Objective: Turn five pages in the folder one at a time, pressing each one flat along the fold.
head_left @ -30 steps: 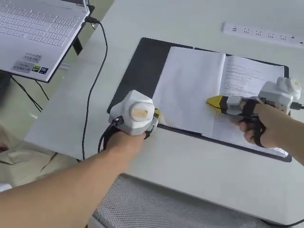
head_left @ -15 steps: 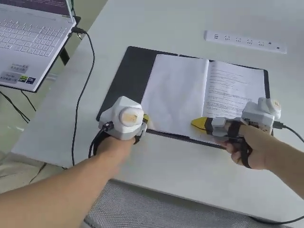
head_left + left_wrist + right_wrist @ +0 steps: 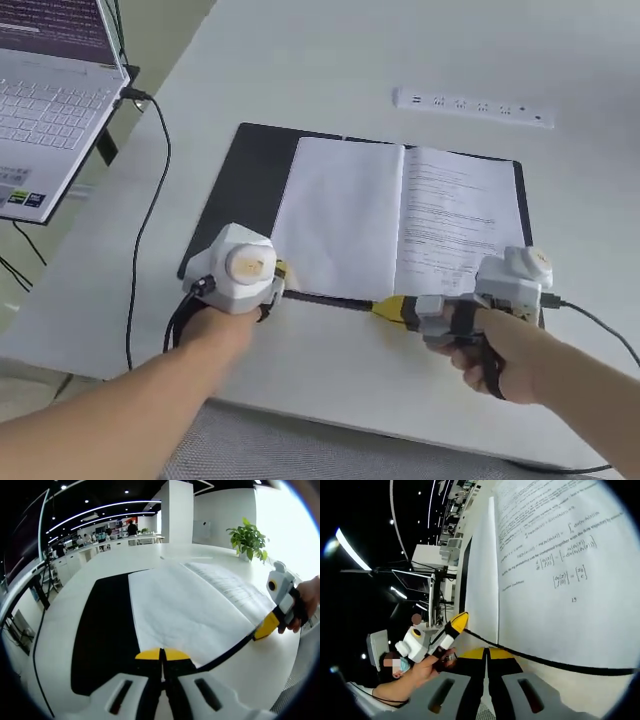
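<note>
The folder lies open on the white table, its black inside cover at the left. A blank white page lies flat beside a printed page. My left gripper is shut, its yellow tips at the folder's near edge by the blank page's corner. My right gripper is shut too, tips at the near end of the fold, just off the folder's black edge. The blank page and the printed page both lie flat. Each gripper view catches the other gripper, the right one and the left one.
An open laptop stands at the far left with a black cable trailing over the table edge. A white power strip lies behind the folder. A grey mesh chair back sits below the table's near edge.
My right gripper has slid toward me along the fold, from mid-page to the folder's near edge. The left gripper has stayed at the near left corner. The camera shifted.
</note>
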The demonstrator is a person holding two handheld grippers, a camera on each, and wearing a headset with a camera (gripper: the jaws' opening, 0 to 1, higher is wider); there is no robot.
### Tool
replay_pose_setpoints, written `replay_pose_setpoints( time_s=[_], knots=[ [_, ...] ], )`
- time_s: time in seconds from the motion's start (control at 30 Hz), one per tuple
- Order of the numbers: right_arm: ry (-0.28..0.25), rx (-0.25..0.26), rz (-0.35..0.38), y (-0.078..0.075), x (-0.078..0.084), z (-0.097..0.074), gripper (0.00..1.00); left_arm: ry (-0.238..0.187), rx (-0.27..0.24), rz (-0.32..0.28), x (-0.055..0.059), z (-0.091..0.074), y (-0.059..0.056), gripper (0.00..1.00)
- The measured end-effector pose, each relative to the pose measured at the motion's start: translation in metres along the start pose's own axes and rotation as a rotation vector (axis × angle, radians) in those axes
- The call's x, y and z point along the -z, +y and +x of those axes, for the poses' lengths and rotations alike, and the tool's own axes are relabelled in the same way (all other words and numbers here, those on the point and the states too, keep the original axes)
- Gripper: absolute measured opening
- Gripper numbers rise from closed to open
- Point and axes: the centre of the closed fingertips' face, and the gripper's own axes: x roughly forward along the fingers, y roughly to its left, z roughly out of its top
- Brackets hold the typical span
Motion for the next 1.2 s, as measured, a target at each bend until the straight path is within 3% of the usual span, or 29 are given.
replay_pose_setpoints(
  time_s=[0.13,0.4,0.6,0.8,0.9,1.07,1.2],
  knots=[
    [-0.023,-0.054,0.026,0.014,0.010,-0.008,0.00,0.001,0.006,-0.007,0.000,0.000,0.000,0.00],
    [-0.164,-0.137,-0.035,0.054,-0.005,-0.044,0.03,0.027,0.039,0.000,0.005,-0.009,-0.004,0.08],
    [-0.283,-0.128,-0.079,0.067,-0.019,-0.084,0.08,0.042,0.074,0.012,0.006,-0.026,-0.008,0.12],
    [-0.334,-0.053,-0.158,0.071,-0.014,-0.116,0.16,0.001,0.135,-0.009,-0.013,-0.056,-0.024,0.22],
    [-0.378,0.024,-0.220,0.070,-0.013,-0.135,0.25,-0.006,0.165,-0.022,-0.022,-0.074,-0.032,0.26],
    [-0.418,0.127,-0.316,0.069,-0.007,-0.163,0.40,-0.010,0.193,-0.023,-0.028,-0.094,-0.035,0.33],
    [-0.458,0.173,-0.335,0.068,-0.002,-0.184,0.45,-0.022,0.206,-0.002,-0.034,-0.115,-0.039,0.37]
  ],
)
